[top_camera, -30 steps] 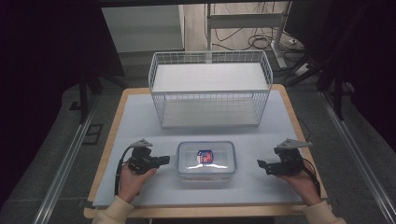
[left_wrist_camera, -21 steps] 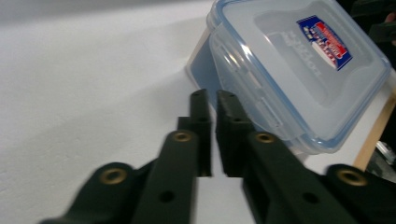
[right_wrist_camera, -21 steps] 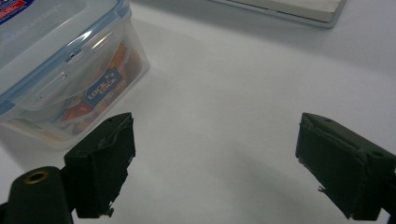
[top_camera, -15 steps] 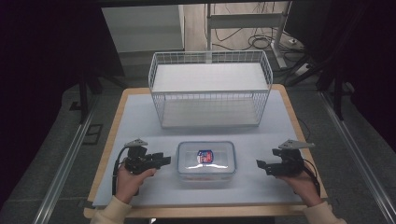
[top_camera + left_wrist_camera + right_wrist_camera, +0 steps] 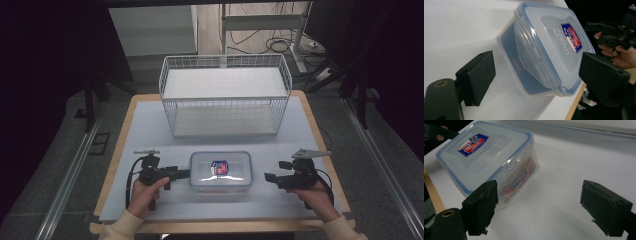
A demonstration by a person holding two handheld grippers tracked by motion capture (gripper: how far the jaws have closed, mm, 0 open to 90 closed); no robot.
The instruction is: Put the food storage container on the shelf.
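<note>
High view: left tongs [image 5: 183,173] just opened wide at box [image 5: 220,171] edge; right tongs [image 5: 269,178] open, apart, holding nothing.

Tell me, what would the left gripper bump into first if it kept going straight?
Probably the clear plastic food container. The left gripper, open, points at its near short end, almost touching.

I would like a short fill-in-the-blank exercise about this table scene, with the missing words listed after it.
1. The clear plastic container has a lid with a ____ rim.
2. The white wire basket stands ____ the container, farther from the person.
3. The left gripper points at the container with its jaws ____.
4. The right gripper holds ____ between its jaws.

Missing words: blue; behind; open; nothing
</note>
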